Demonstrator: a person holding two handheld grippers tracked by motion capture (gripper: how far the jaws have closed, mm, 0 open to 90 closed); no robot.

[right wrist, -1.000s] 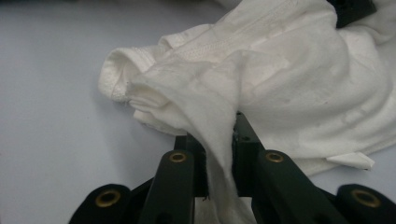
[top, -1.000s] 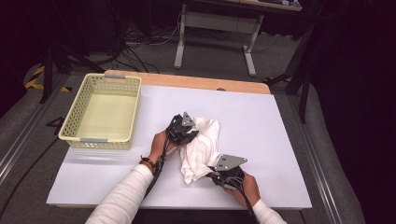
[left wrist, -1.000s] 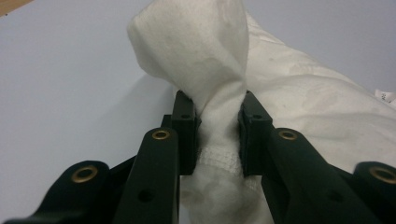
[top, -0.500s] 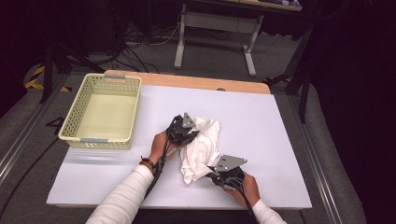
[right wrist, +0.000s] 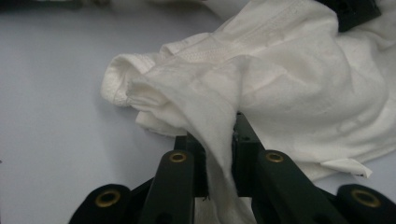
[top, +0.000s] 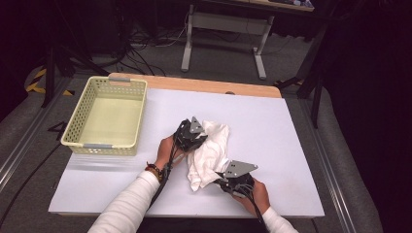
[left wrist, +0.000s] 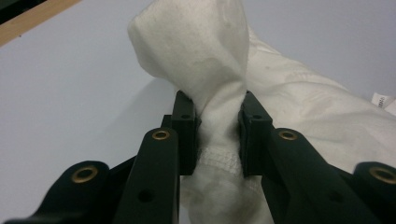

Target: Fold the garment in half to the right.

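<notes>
A crumpled white garment (top: 209, 153) lies near the middle of the white worktop (top: 272, 131), right of a pale yellow basket (top: 108, 118) at the far left. The left gripper (top: 193, 137) has its jaws clamped on a bunched hem at the garment's far-left edge; in the left gripper view the cloth (left wrist: 219, 107) is pinched between both pads. The right gripper (top: 224, 180) grips a fold at the near edge, its jaws closed on thin fabric (right wrist: 219, 135). Both grips look set, so the step in hand seems to be taking hold before spreading or folding. The next move likely calls for lifting and drawing the two hands apart evenly, without letting either fold slip.
</notes>
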